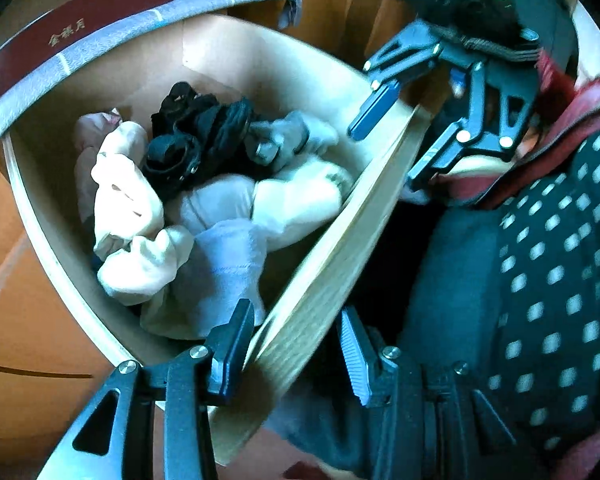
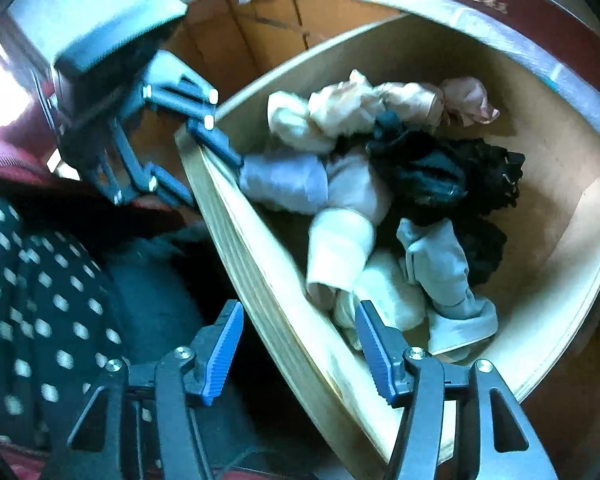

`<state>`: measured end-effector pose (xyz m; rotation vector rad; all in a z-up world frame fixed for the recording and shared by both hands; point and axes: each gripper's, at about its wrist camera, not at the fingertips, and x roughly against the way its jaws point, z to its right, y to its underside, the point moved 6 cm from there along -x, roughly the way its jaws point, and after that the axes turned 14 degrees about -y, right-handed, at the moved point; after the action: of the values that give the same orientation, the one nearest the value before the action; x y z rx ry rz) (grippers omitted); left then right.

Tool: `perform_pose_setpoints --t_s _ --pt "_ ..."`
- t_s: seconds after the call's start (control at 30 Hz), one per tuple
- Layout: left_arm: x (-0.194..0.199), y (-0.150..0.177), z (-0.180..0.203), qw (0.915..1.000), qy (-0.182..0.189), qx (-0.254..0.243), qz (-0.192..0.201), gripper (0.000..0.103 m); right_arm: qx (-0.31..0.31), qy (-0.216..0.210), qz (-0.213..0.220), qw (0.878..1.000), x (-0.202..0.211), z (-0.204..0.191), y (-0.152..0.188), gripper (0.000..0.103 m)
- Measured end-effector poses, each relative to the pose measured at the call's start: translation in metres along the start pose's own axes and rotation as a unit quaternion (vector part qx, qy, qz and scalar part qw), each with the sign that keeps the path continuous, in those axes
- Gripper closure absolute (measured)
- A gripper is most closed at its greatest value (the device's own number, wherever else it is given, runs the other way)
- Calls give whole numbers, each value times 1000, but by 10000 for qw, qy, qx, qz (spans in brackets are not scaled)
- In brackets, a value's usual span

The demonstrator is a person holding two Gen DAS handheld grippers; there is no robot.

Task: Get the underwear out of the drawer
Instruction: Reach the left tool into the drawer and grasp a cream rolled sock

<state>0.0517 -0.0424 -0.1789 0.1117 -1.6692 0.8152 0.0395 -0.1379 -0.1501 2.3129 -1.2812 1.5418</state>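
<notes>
the drawer (image 1: 332, 264) stands pulled out in front of me, a pale wooden box with its front panel running slantwise between my two grippers. behind it a dark red box (image 1: 76, 36) lies on a grey-blue cloth (image 1: 204, 2) on the cabinet top. my spotted sleeve (image 1: 552, 280) fills the side of the left view. inside the drawer lies the underwear (image 2: 340, 256), a loose heap of cream, white, pink and grey pieces bunched toward the front panel, with a black bundle (image 2: 452, 176) on top near the middle and a grey piece (image 2: 444, 272) at the near right corner in the right view. my left gripper (image 1: 296, 352) points down over the front panel, its jaws apart and straddling the panel's top edge, one finger inside the drawer just beside a white piece, the other outside; nothing is pinched. my right gripper (image 2: 296, 354) does the same further along the panel, jaws parted across the wood, the inner finger just above the cream pieces, holding nothing.
</notes>
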Motion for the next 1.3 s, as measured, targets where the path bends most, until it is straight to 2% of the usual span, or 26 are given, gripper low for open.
perform_pose_setpoints --t_s 0.07,0.13,0.2,0.23,0.3,0.37,0.47,0.53,0.6,0.77,0.9,1.0,1.17,1.3 --pt "11 -5 -1 9995 219 180 142 60 -205 -176 239 9993 13 10 -2 41" --pt "27 -13 -2 9987 217 251 380 60 -290 -139 629 9975 30 12 -13 39" --pt "41 -22 -7 9977 65 351 575 60 -364 193 1068 9934 55 15 -19 31" --pt "48 -27 -11 9968 -96 411 677 60 -401 363 1195 9914 60 18 -24 26" --pt "58 -44 -23 9918 -635 663 889 60 -431 900 1539 9830 75 23 -34 25" --pt "56 -58 -36 9836 -1164 998 949 59 -578 1149 1849 9743 83 35 -45 25" --pt "44 -69 -49 9717 -1451 1584 983 59 -770 1339 2162 9641 85 48 -59 25" --pt "32 -77 -55 9632 -1542 1966 987 59 -888 1495 2209 9597 81 58 -70 25" --pt "23 -80 -57 9584 -1636 2131 962 59 -1053 1523 2186 9581 75 61 -71 25" --pt "-2 -81 -61 9506 -2215 2088 600 59 -1684 1261 2064 9556 56 83 -69 25" --pt "-5 -78 -62 9457 -2402 2129 521 59 -2020 1268 2125 9476 55 96 -64 25" --pt "-8 -74 -68 9373 -2687 2175 438 59 -2104 1438 2115 9436 58 100 -59 25" --pt "-18 -71 -70 9347 -2701 2286 330 59 -2379 1656 1956 9369 55 112 -52 25" --pt "-28 -69 -69 9344 -2688 2328 218 59 -2494 1735 1696 9375 47 119 -47 25"
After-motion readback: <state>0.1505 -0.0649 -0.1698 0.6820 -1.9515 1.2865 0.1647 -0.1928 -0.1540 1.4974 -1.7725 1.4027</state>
